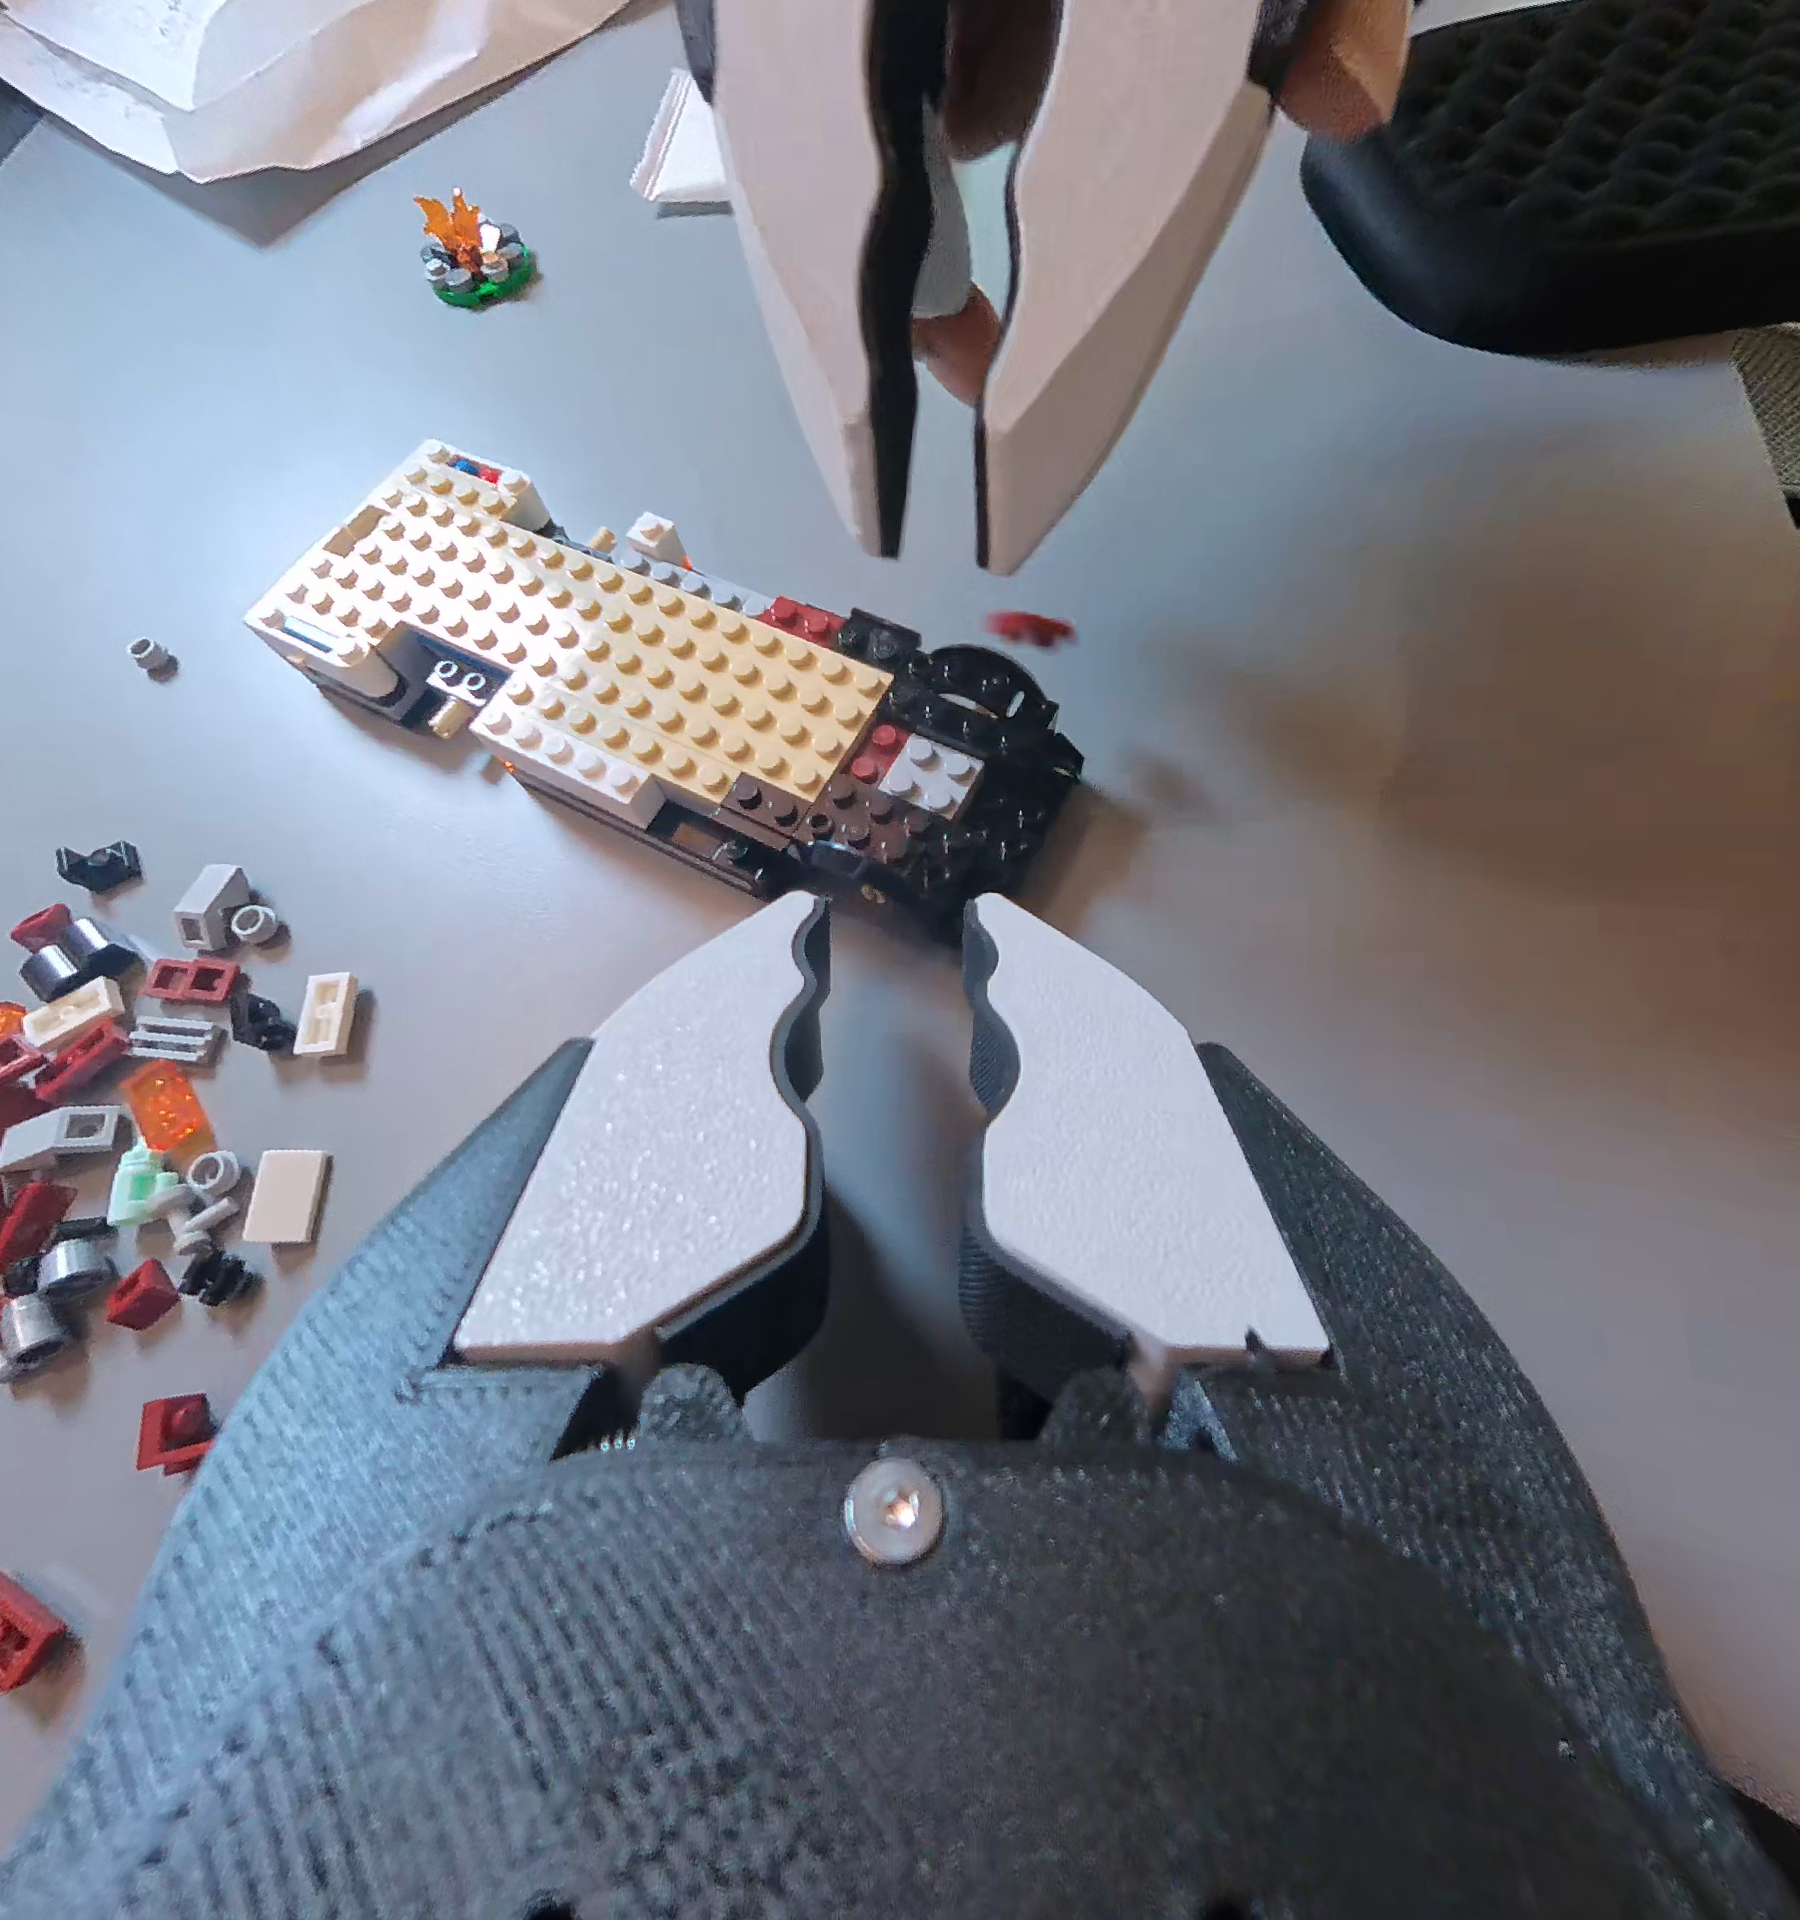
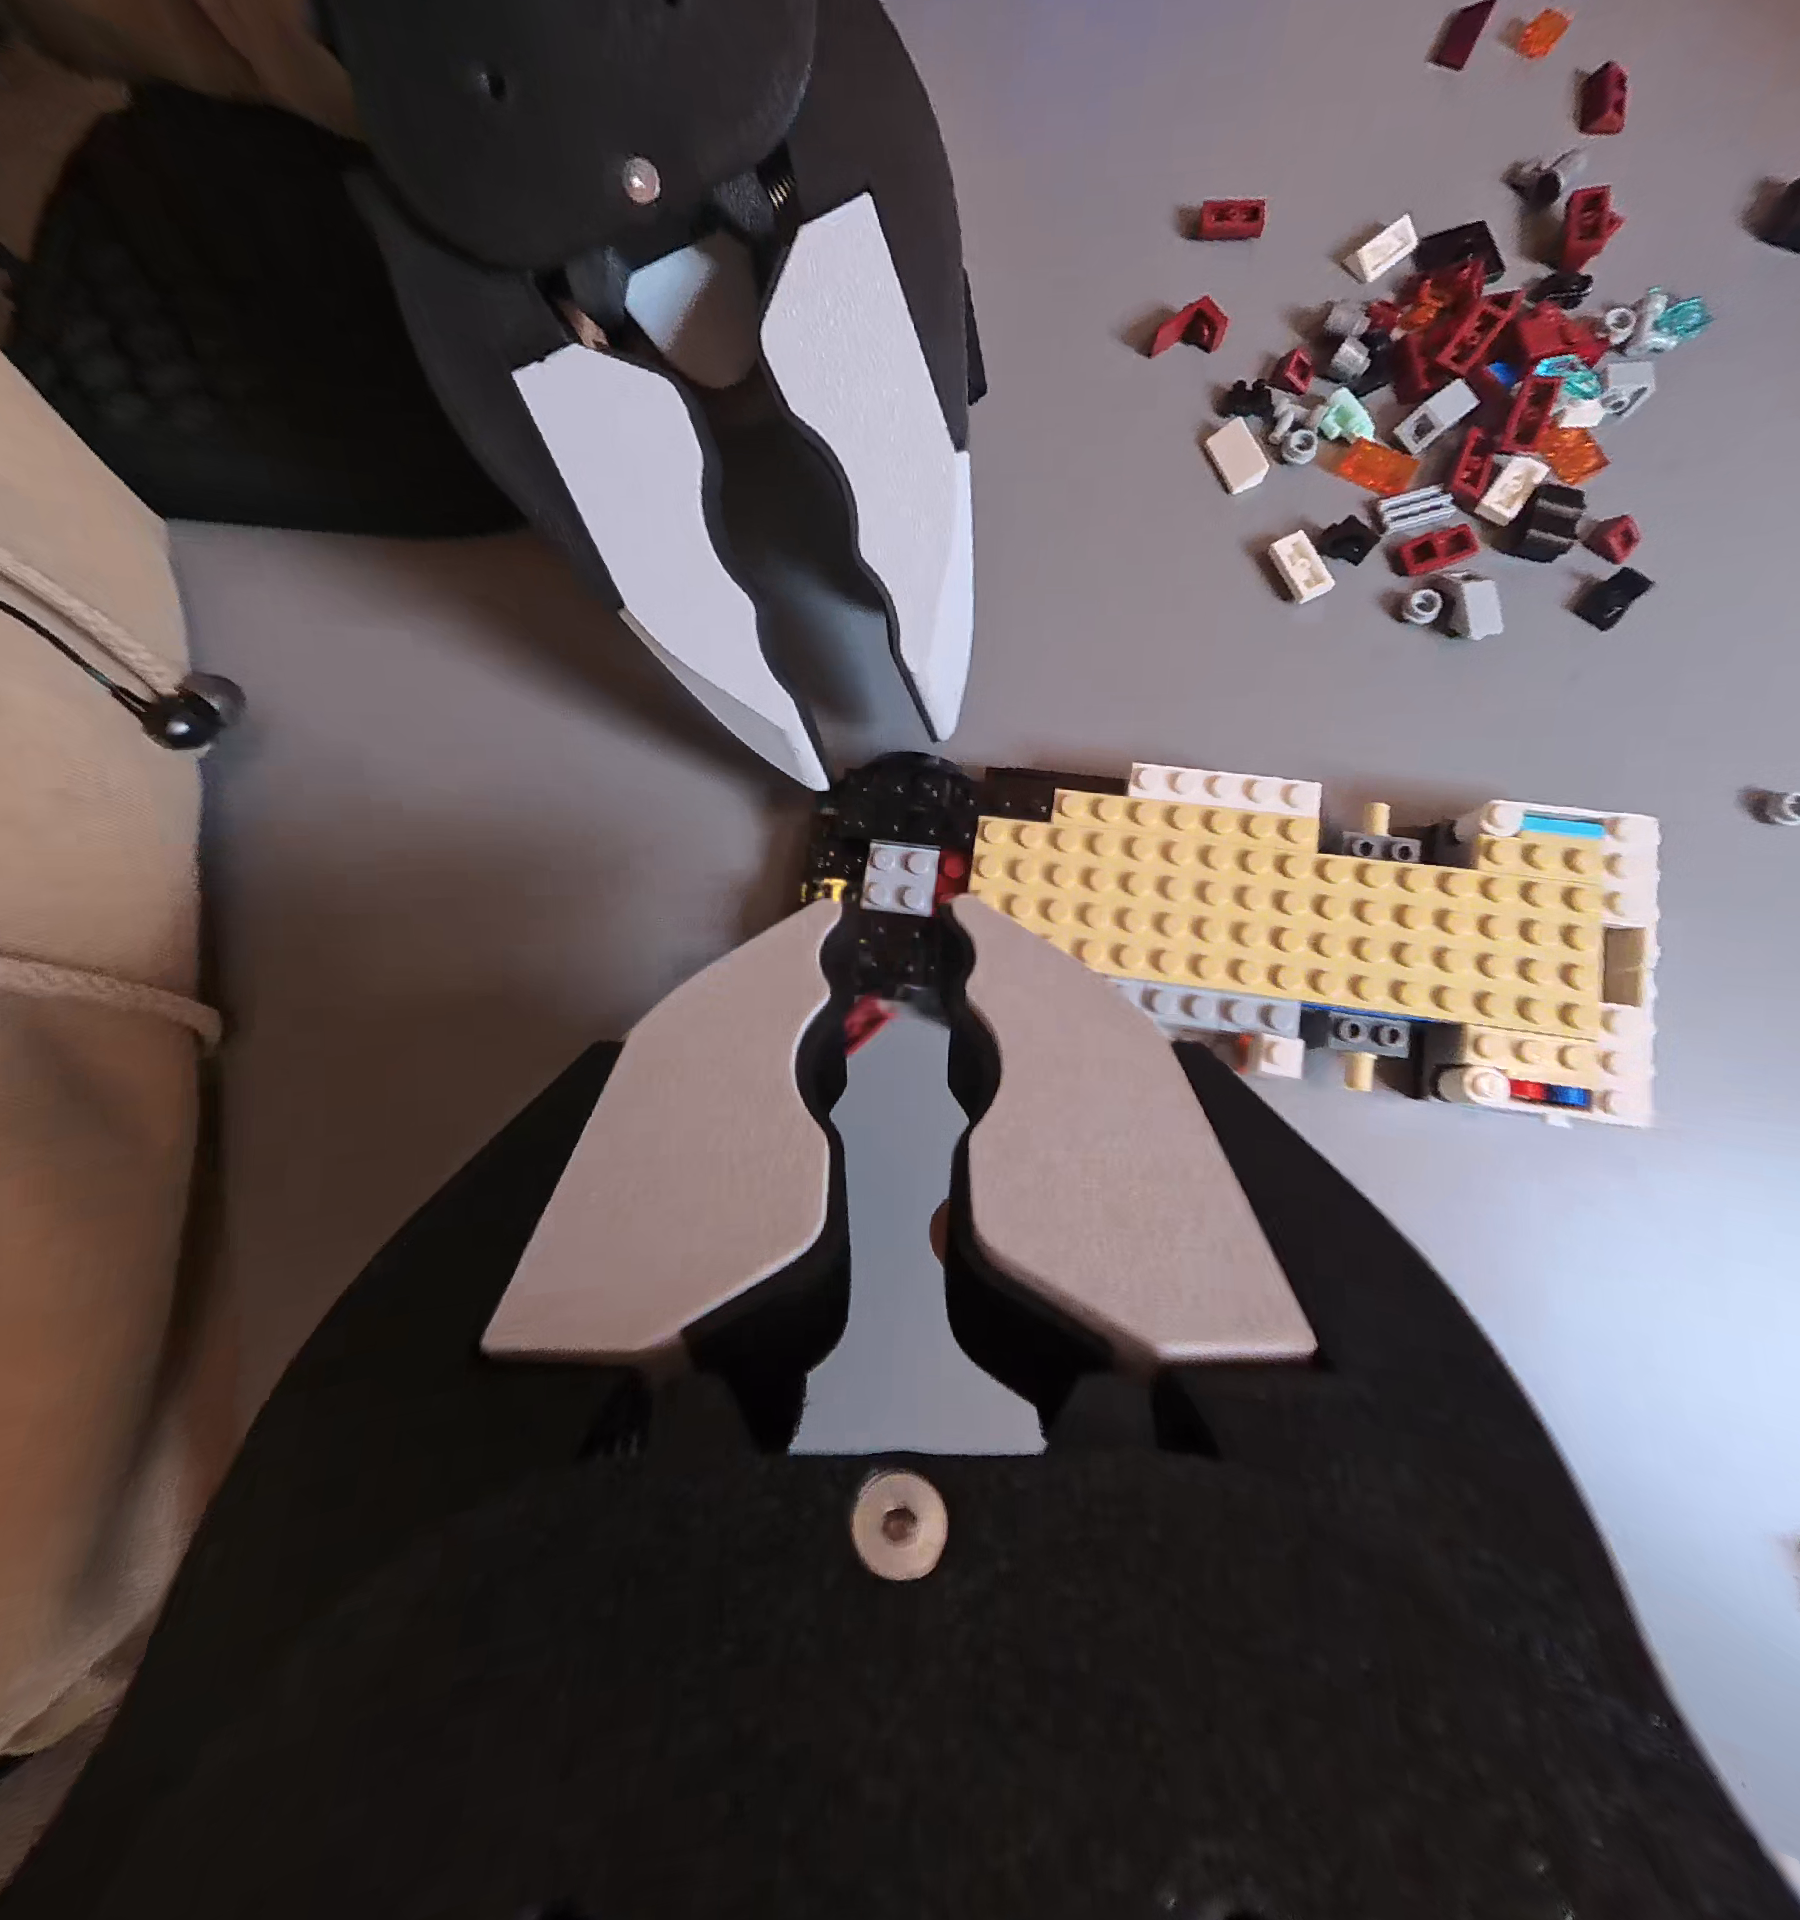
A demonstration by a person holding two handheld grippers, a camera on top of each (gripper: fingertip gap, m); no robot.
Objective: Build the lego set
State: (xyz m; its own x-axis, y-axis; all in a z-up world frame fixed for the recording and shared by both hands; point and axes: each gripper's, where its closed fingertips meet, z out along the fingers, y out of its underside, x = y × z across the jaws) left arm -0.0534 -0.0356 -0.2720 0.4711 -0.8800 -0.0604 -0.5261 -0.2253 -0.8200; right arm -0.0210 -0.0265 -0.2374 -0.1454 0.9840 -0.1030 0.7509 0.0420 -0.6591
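Observation:
A long brick model [image 1: 605, 644] with a tan studded top and a black end lies on the grey table [image 1: 1291, 1039]; it also shows in the right wrist view [image 2: 1291, 914]. My left gripper [image 1: 896, 920] has its fingertips on either side of the near edge of the black end [image 1: 979, 790] and clamps it. It enters the right wrist view from the top [image 2: 880, 753]. My right gripper [image 2: 898, 912] hovers over the black end [image 2: 901, 821] with its jaws a little apart and nothing gripped. A small dark red piece [image 1: 1028, 627], blurred, sits free below the right gripper's tips [image 2: 865, 1023].
A pile of loose small bricks [image 1: 65, 1143] lies to the left of the model and also shows in the right wrist view [image 2: 1478, 416]. A small campfire build [image 1: 475, 255], a white paper bag [image 1: 252, 73] and a black mesh chair [image 1: 1602, 177] are farther off. A person's beige clothing [image 2: 44, 935] is at the table edge. Across from one pair of fingers to the other is roughly 6 centimetres.

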